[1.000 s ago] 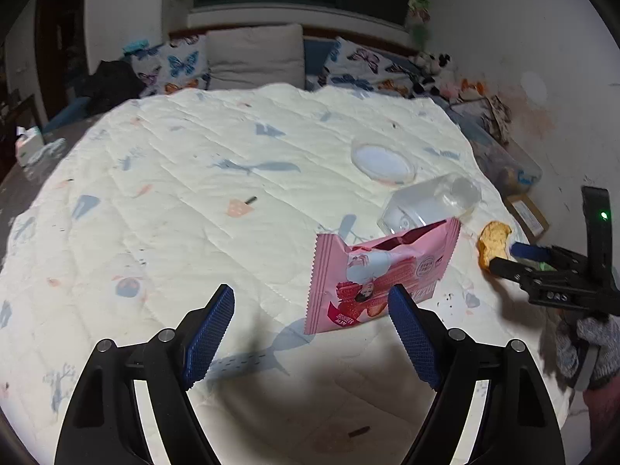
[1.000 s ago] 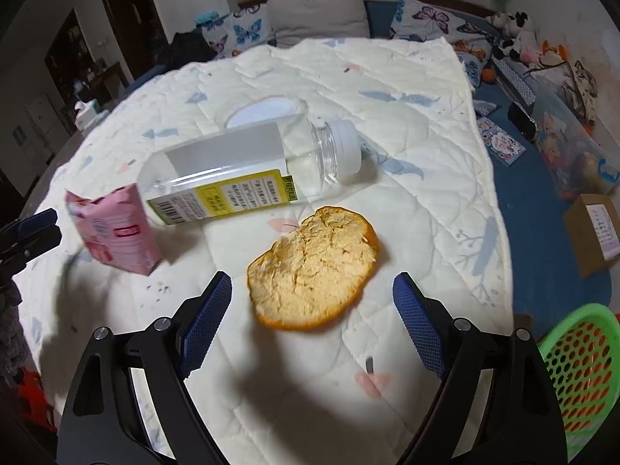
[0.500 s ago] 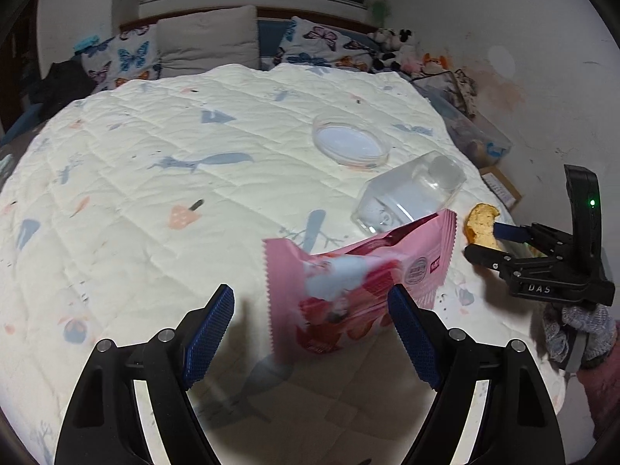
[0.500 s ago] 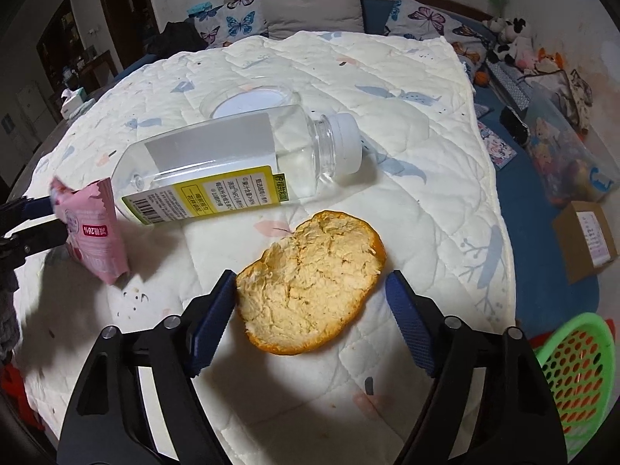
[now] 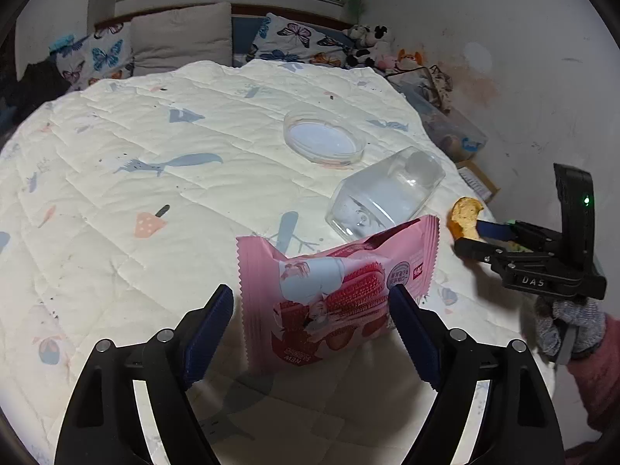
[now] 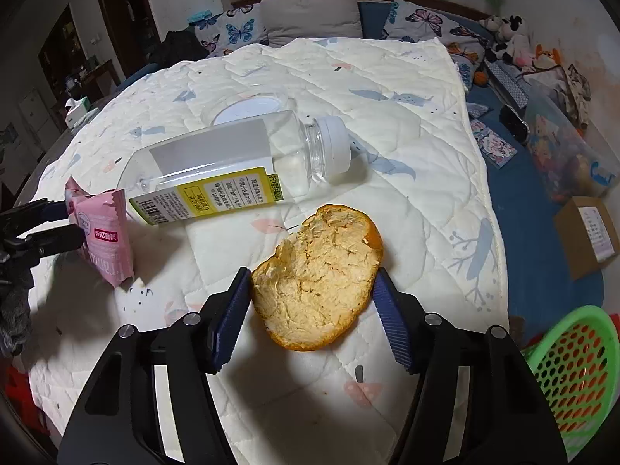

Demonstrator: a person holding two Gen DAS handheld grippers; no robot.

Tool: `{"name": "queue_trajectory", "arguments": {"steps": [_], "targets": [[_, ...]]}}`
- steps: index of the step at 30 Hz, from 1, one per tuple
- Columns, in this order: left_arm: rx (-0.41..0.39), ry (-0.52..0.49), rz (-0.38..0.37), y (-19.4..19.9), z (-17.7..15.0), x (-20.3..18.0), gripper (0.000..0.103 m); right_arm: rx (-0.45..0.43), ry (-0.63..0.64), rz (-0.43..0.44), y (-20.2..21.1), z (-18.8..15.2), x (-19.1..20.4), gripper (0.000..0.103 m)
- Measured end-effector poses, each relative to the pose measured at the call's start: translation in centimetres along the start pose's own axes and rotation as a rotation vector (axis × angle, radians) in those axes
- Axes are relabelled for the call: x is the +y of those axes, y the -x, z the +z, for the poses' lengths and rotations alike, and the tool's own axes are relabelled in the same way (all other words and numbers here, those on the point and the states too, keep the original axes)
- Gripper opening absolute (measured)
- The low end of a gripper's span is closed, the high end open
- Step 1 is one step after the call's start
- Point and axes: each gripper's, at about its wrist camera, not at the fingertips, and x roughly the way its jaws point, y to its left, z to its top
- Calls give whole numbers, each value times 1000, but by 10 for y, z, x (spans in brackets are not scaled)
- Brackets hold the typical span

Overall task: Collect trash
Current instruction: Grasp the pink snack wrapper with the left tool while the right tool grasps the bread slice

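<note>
- Now, in the left wrist view, the left hand-held gripper (image 5: pixel 312 333) stands wide open, and the pink snack wrapper (image 5: pixel 337 294) sits upright between its blue pads; the right pad looks close to the wrapper's edge, the left pad is apart from it. A second ago the wrapper lay further off and more to the right, so this hand-held gripper has closed in and framed it, though no squeeze has begun.
- Behind the wrapper lies the clear plastic bottle (image 5: pixel 387 195) on its side, and beyond it a round clear lid (image 5: pixel 323 143), all on the quilt (image 5: pixel 155 178) spread over the bed.
- At the right edge of that view, the right hand-held gripper (image 5: pixel 471 234) reaches in around the orange peel (image 5: pixel 465 215).
- In the right wrist view, the right hand-held gripper (image 6: pixel 310 302) has its jaws closing on the peel (image 6: pixel 319 275), which now fills the gap pad to pad; a second ago both pads stood well clear of it. Whether the pads already press cannot be told for sure.
- A green basket (image 6: pixel 573 372) waits at the lower right, off the bed, the likely place for the trash.
- As a judgement, both pieces are lined up for pickup: the peel is nearly gripped, the wrapper comes next, and the bottle and lid remain.
</note>
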Motion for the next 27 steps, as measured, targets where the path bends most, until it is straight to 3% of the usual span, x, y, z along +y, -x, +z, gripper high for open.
{"name": "queue_trajectory", "arguments": {"steps": [9,11,15,20,27], "targets": [[38,47,-109,-15,3,14,81,-7,-8,16,7,-4,3,59],[31,54,-129,-14,3,14,70,-8,-10,20,9,-5,3,59],[21,70,-175,-10,0,8,57,-15,-22,31,15,-10,3,57],[11,44,-158,-3,-9,-12,31,-18,-30,47,22,-19,6,56],[-27,-10,-108,13,-25,-46,17,-30,-43,74,35,-31,9,56]]}}
